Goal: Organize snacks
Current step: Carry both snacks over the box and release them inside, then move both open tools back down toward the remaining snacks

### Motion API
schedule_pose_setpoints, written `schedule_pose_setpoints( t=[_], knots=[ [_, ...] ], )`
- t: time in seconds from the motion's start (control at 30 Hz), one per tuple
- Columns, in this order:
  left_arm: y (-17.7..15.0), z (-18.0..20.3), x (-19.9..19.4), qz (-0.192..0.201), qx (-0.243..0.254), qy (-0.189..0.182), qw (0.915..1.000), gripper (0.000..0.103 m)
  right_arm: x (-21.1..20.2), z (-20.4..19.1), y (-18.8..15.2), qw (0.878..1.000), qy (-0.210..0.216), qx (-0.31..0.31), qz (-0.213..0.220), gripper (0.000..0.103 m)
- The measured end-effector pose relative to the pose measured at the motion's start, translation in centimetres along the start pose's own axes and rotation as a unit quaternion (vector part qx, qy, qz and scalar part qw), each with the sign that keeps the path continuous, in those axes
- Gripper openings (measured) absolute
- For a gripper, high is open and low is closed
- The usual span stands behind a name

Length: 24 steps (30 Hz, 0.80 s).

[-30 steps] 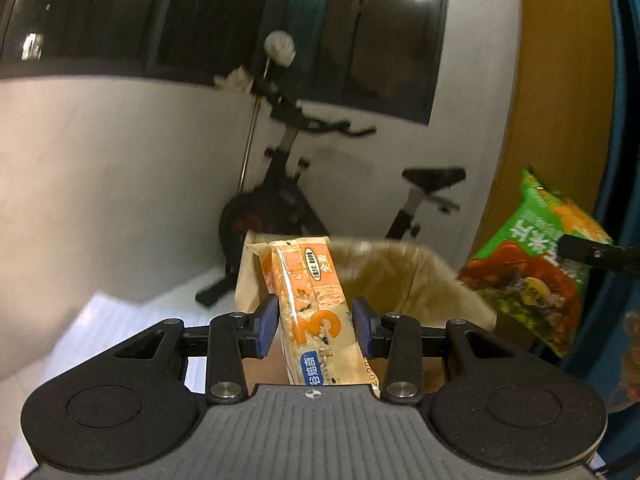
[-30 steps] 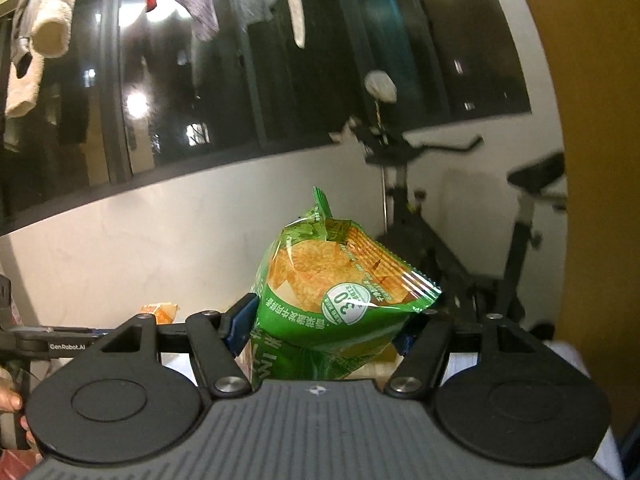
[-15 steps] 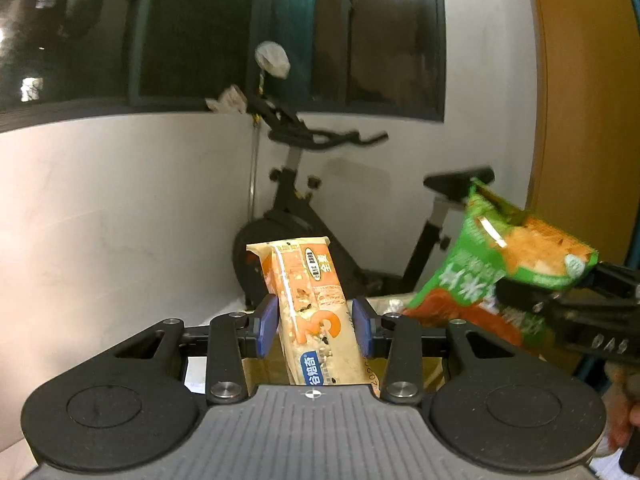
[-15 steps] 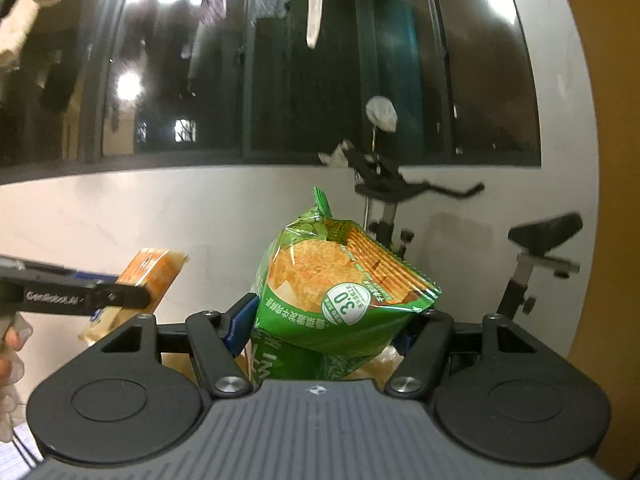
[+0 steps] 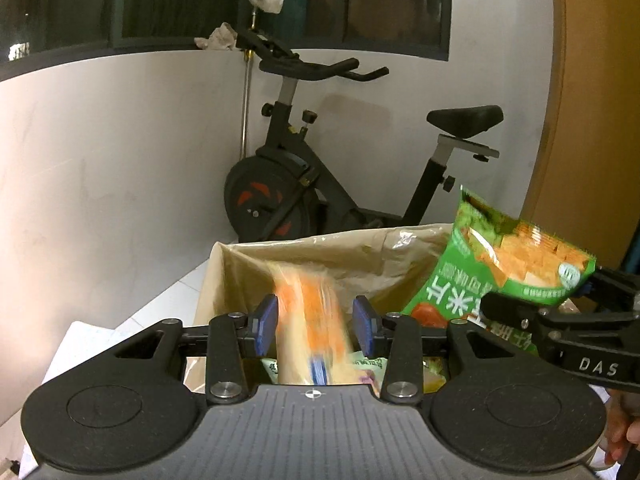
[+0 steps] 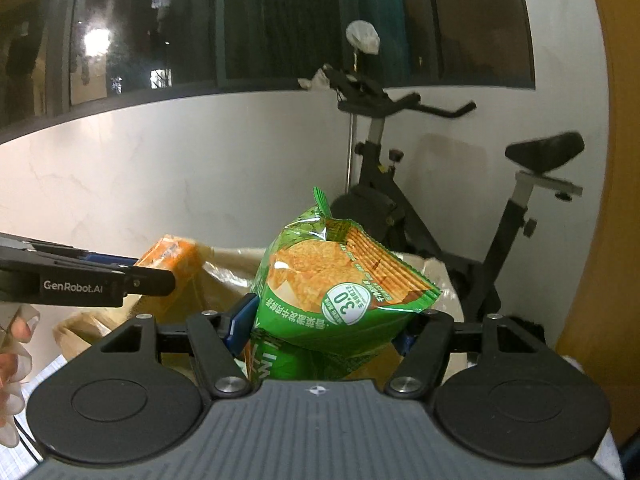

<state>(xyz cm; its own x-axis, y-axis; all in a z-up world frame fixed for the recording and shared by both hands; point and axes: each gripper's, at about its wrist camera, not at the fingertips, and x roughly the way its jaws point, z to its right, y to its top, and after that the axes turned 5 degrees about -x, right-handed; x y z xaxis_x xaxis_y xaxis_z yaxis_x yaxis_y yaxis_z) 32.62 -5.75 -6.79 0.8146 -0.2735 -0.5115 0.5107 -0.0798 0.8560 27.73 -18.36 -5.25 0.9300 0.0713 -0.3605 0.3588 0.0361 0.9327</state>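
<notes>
Because the paper-lined box is where I judge the snacks belong, I hold both grippers over it: right gripper fingers clamp the green chip bag above it, while left gripper fingers are opening, the blurred orange cracker pack loose between them, dropping in.

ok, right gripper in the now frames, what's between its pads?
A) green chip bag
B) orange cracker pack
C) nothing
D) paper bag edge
A: in the right wrist view the green chip bag sits clamped in the right gripper, pads pressing on both its sides, above the paper-lined box.
</notes>
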Motion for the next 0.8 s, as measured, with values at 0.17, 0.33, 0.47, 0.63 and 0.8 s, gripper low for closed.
schedule_pose_setpoints(
  t=[0.17,0.33,0.47,0.63,0.8],
  knots=[
    [0.6,-0.9,-0.5,-0.002,-0.003,0.018,0.9998,0.073,0.7,0.2,-0.6,1.000,0.007,0.003,-0.029,0.077],
    [0.8,-1.9,-2.4,0.004,-0.007,0.018,0.9998,0.073,0.1,0.3,-0.7,1.000,0.007,0.008,-0.028,0.086],
    [0.7,-2.2,-4.2,0.021,-0.002,0.024,0.9995,0.073,-1.5,0.4,-0.6,1.000,0.017,0.017,-0.020,0.086],
    [0.0,-3.6,-7.3,0.039,-0.008,0.029,0.9988,0.072,-4.1,0.5,-0.6,0.999,0.039,0.018,-0.011,0.086],
    [-1.5,-5.3,-10.1,0.049,-0.019,0.034,0.9980,0.072,-7.3,0.6,-1.3,0.998,0.057,0.017,0.006,0.086]
  ],
)
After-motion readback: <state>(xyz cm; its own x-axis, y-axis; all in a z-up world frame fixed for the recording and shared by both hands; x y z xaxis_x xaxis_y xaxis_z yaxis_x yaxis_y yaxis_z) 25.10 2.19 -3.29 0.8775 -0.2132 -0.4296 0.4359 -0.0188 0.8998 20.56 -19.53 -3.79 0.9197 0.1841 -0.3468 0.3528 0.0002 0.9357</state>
